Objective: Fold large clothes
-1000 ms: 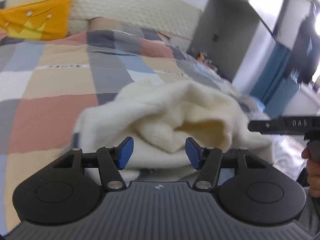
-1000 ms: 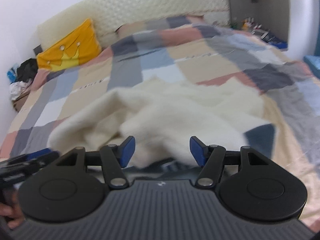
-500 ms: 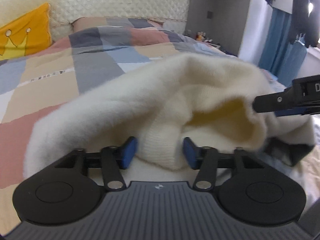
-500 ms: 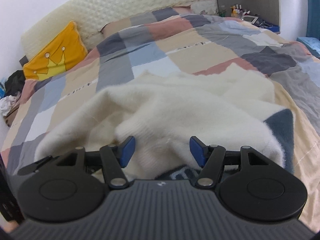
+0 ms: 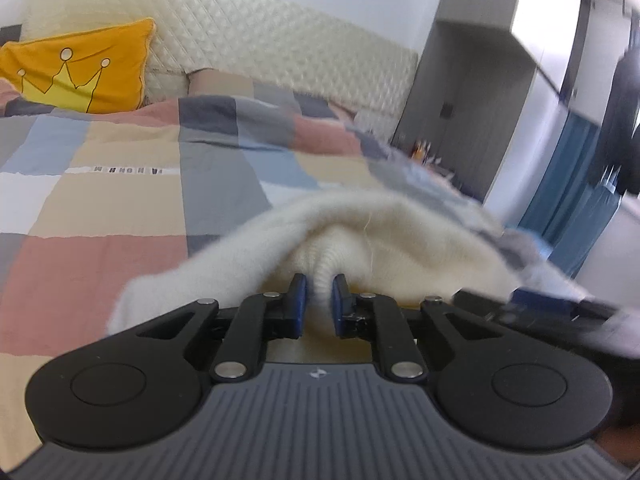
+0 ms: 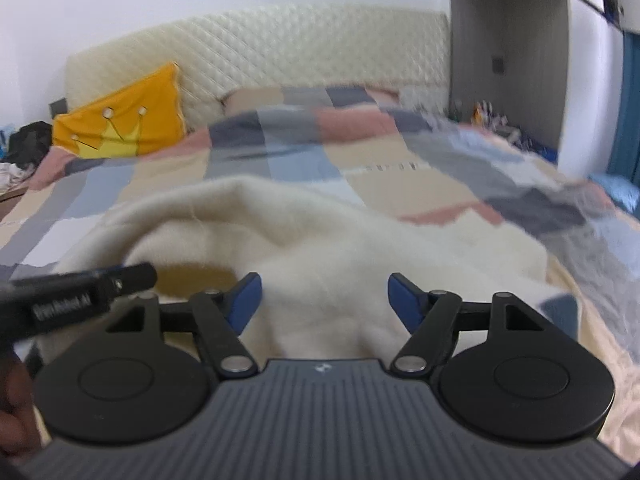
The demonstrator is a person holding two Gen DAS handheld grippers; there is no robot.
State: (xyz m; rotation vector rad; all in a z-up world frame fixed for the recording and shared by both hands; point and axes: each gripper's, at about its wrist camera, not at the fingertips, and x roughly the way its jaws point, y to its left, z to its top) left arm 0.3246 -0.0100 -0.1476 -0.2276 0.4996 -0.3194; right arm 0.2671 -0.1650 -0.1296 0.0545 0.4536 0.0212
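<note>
Left tongs (image 5: 318, 294) have just closed, pinching a sweater (image 5: 400, 248) fold; right tongs (image 6: 325, 296), just widening, stand spread beside it. The sweater lies bunched, folding barely begun.

A bed (image 6: 400, 168) carries everything, covered by a patchwork quilt (image 5: 120, 200) of beige, pink, grey and blue squares, with a white strip of lettering across one row. A cream quilted headboard (image 5: 280, 48) stands at its far end. Against it leans a yellow cushion (image 5: 84, 68) with a crown drawn on it, and beside that lies a pillow (image 5: 224, 82) in the same checks. Near the front edge a fluffy cream sweater (image 6: 340, 248) lies bunched on the quilt, with a grey-blue patch at its right edge
</note>
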